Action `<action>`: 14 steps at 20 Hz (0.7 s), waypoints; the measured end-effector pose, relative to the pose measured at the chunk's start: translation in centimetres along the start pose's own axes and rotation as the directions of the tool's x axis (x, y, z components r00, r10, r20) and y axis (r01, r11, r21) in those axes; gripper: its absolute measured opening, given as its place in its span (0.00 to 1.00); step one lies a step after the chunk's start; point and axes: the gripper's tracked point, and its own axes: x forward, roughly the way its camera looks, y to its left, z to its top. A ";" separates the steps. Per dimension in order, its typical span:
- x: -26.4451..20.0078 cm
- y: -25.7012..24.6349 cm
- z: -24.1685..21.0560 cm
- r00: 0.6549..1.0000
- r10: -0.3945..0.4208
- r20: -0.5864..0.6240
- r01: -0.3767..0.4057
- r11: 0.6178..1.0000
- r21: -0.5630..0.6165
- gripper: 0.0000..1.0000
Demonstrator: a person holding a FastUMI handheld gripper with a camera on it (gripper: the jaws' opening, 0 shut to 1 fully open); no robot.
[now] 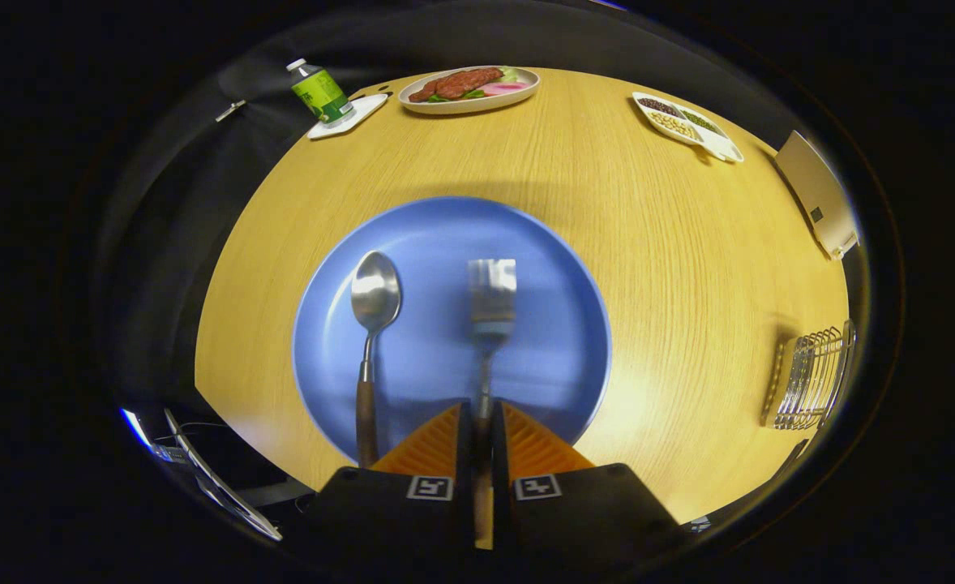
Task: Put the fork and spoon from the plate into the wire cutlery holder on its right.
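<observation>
We hold the gripper with its jaws clenched on the fork handle, tines blurred above the blue plate. The spoon lies on the plate beside it. The wire cutlery holder stands well off right; a thin grip could let the fork swivel or drop. The handle's end is hidden between the jaws.

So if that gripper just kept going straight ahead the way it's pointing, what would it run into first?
The gripper has its fingers shut on the fork, whose head juts ahead over the blue plate. Beyond the plate lies bare table, then probably the food dish; depth is unclear.
</observation>
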 end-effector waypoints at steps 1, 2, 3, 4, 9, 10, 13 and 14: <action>-0.4 0.0 0.4 1.000 0.009 0.014 -0.009 1.000 0.002 0.10; -0.6 0.0 0.8 0.999 0.019 0.035 -0.019 1.000 -0.003 0.09; -1.0 0.0 1.3 0.998 0.032 0.056 -0.031 0.999 -0.011 0.08; -1.9 0.2 1.6 0.996 0.055 0.072 -0.053 0.998 -0.020 0.09; -8.2 -1.4 3.0 0.978 0.145 0.150 -0.136 0.988 -0.065 0.09; -9.5 -2.4 3.2 0.976 0.149 0.161 -0.137 0.987 -0.080 0.09; -13.6 -7.2 3.1 0.976 0.119 0.180 -0.095 0.986 -0.138 0.09; -15.0 -8.7 3.1 0.977 0.111 0.179 -0.085 0.985 -0.149 0.09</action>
